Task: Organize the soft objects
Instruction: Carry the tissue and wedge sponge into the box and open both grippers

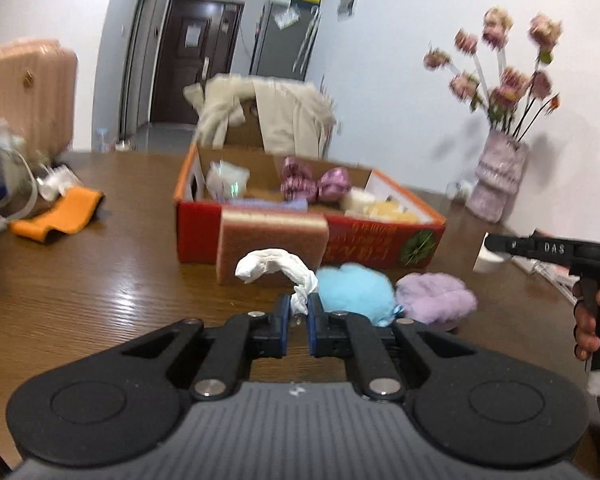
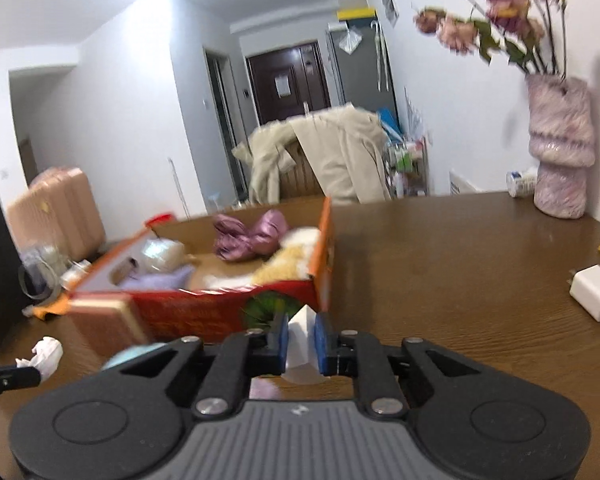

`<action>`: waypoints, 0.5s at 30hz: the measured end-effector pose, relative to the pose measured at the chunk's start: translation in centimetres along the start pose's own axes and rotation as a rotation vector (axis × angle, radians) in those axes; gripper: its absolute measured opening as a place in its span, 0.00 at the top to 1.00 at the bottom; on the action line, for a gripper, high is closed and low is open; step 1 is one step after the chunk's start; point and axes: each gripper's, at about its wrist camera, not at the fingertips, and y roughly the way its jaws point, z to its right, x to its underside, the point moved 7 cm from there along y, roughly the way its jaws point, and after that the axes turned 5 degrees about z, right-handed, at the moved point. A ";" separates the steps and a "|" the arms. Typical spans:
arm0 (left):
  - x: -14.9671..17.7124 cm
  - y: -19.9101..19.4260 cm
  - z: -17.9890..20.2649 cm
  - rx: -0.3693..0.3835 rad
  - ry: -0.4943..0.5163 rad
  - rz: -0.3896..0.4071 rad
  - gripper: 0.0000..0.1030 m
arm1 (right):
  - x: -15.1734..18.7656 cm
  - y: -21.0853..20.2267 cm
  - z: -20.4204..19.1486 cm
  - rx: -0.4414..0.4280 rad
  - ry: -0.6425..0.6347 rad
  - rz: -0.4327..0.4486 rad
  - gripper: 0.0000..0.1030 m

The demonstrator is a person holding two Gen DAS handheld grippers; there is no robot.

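Observation:
My left gripper (image 1: 299,312) is shut on a twisted white tissue (image 1: 276,267), held above the table in front of the red cardboard box (image 1: 260,236). The tissue also shows in the right wrist view (image 2: 44,354). A pink sponge (image 1: 272,242) leans on the box front. A blue fluffy ball (image 1: 354,290) and a purple fluffy ball (image 1: 436,298) lie right of the tissue. My right gripper (image 2: 301,338) is shut on a white soft block (image 2: 302,344), near the box's right front corner (image 2: 292,304). The box holds a pink satin bow (image 1: 316,184), a white bundle, a lilac cloth and yellow plush.
An orange cloth (image 1: 60,216) and cables lie at the left. A pink vase with flowers (image 1: 498,176) stands at the back right. A white charger (image 2: 594,298) lies right. A chair with a beige coat (image 1: 268,116) stands behind the table.

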 end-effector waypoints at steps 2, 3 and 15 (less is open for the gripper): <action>-0.7 -2.0 0.2 0.009 0.005 0.046 0.91 | 0.0 -1.9 -2.0 -0.040 -0.020 0.020 0.87; -1.0 -2.8 0.3 0.016 0.010 0.063 0.91 | 0.0 -2.6 -3.1 -0.060 -0.037 0.027 0.87; -5.8 -1.8 -1.8 0.100 0.029 0.062 0.91 | -2.1 -2.9 -10.5 -0.174 -0.110 0.037 0.87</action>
